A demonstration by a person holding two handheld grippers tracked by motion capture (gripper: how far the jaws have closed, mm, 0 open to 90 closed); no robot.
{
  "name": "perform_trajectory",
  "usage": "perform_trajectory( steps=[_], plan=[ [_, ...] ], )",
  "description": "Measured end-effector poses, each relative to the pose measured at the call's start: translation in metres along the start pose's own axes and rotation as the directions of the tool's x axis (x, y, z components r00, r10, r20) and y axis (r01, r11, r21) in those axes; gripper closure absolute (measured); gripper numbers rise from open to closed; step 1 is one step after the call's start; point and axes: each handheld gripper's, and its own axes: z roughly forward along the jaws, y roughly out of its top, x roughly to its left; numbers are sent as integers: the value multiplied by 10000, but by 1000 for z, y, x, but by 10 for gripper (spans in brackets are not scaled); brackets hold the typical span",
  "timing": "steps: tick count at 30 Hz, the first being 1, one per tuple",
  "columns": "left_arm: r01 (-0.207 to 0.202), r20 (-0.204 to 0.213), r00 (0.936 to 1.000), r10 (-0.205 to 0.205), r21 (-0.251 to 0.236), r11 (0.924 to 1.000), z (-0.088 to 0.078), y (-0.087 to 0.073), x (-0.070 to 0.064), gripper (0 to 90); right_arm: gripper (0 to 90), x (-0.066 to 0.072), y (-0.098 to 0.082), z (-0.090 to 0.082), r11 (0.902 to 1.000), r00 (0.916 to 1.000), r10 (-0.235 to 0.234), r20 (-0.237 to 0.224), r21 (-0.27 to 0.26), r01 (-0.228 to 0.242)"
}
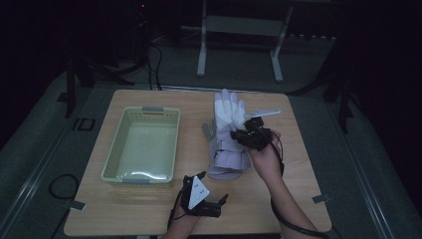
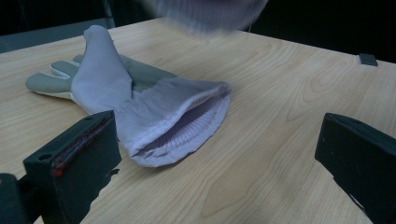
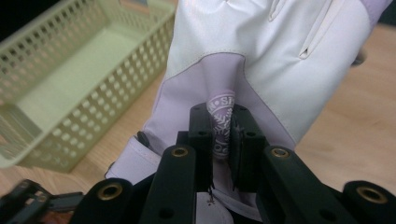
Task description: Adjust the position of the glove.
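Right tongs pinching a raised white glove; left tongs spread above the counter beside a second glove.

Room: very dim in the high view, the surroundings nearly black.
Table: lit softly from above, with no hard shadows.
Glove: brightest surface, slightly washed out in the right gripper view.
Blur: a smeared pale shape at the top edge of the left gripper view.
Focus: basket soft towards its near corner.
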Motion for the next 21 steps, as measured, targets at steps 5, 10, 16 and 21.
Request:
perform_trajectory(
  steps=[5,10,16,21],
  plan=[
    [-3,-21,10000,3,5,10000,0,0,0,2,808,-5,-18,37,9957,9992,385,56,842,-389],
    [-25,-36,10000,25,14,10000,0,0,-1,2,804,-12,-30,65,9880,9979,466,456,1453,-528],
    [-4,-33,10000,4,24,10000,0,0,-1,2,803,-11,-30,77,9869,9984,346,453,1561,-413],
    [-5,-31,10000,5,7,10000,0,0,-1,2,803,-7,-22,68,9913,9995,245,205,1289,-269]
  ],
)
